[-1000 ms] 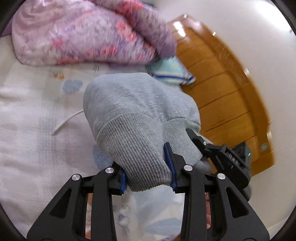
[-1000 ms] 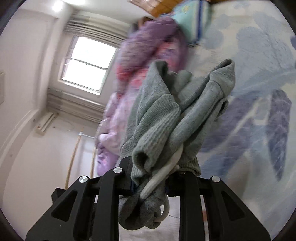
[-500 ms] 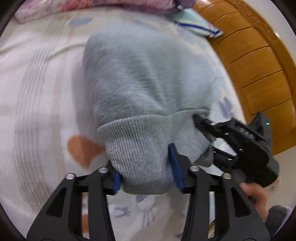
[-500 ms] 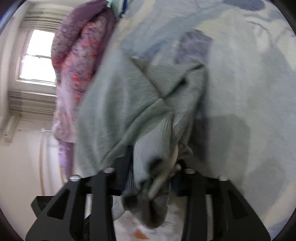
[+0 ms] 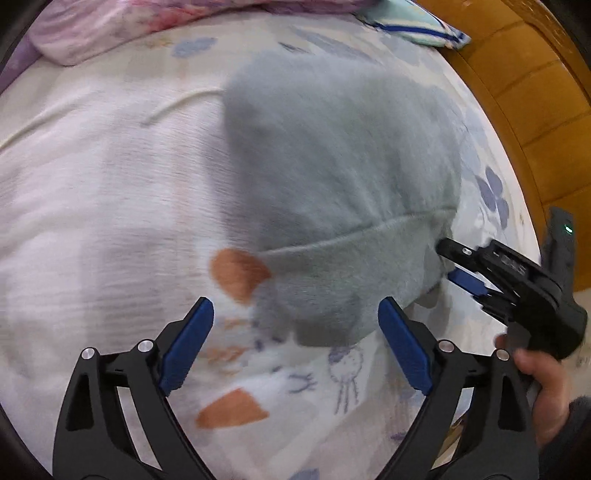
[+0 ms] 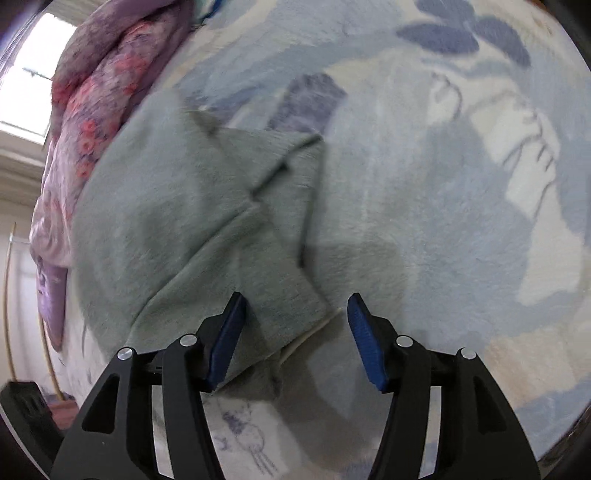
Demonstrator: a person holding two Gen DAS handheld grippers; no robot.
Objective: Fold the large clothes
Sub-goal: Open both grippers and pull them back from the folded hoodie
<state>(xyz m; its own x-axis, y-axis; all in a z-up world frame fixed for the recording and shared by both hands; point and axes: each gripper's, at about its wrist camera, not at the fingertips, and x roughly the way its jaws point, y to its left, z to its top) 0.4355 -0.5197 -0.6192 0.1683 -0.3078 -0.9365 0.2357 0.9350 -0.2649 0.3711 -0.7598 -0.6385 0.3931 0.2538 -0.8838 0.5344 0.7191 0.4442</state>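
A folded grey hoodie (image 5: pixel 340 184) lies on the patterned bedsheet (image 5: pixel 92 221). Its ribbed hem faces my left gripper (image 5: pixel 295 325), which is open just in front of that hem and holds nothing. In the right wrist view the hoodie (image 6: pixel 177 206) lies in folds with a white drawstring (image 6: pixel 314 328) at its near edge. My right gripper (image 6: pixel 295 325) is open over that near edge and grips nothing. The right gripper also shows in the left wrist view (image 5: pixel 458 264) at the hoodie's right side.
A purple floral quilt (image 6: pixel 92 92) is bunched at the far side of the bed. A light blue pillow (image 5: pixel 410 26) lies by the wooden headboard (image 5: pixel 524 92). A white cord (image 5: pixel 177 105) lies on the sheet left of the hoodie.
Both grippers lowered the hoodie onto the bed and opened, letting go of it. The hoodie now lies flat on the sheet.
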